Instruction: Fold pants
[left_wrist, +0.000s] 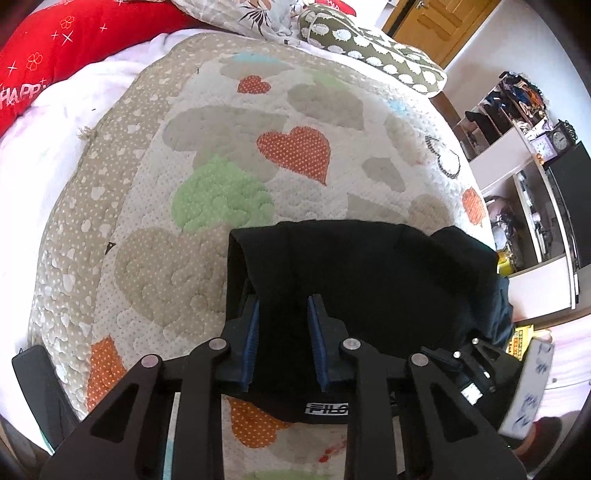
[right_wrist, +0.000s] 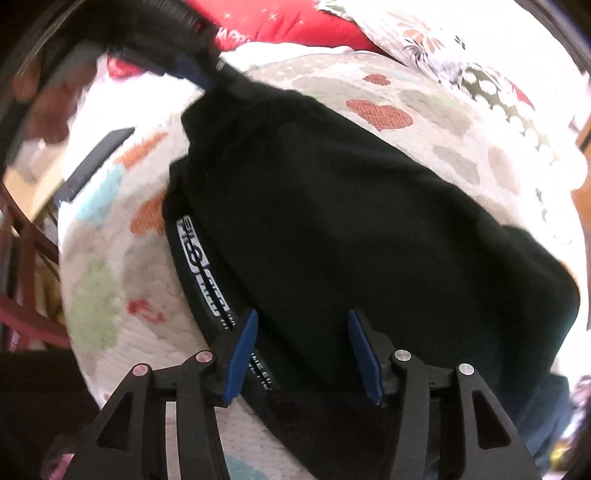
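Nearest us, the left gripper (left_wrist: 282, 310) stands with its blue pads apart, black cloth lying between them; we cannot tell whether it grips or merely rests over the fabric. The right gripper (right_wrist: 303, 332) is likewise spread wide above the cloth, holding nothing that we can confirm. The pants (right_wrist: 351, 221) lie in a compact black bundle on the heart-patterned quilt (left_wrist: 221, 147), near the bed's close edge, with the lettered waistband (right_wrist: 201, 269) exposed along one side. We judge a fold laid and the tongs released. The next move calls for smoothing, or taking an edge for a further fold. Beyond lie a red pillow (left_wrist: 55, 48) and shelving (left_wrist: 517, 122).
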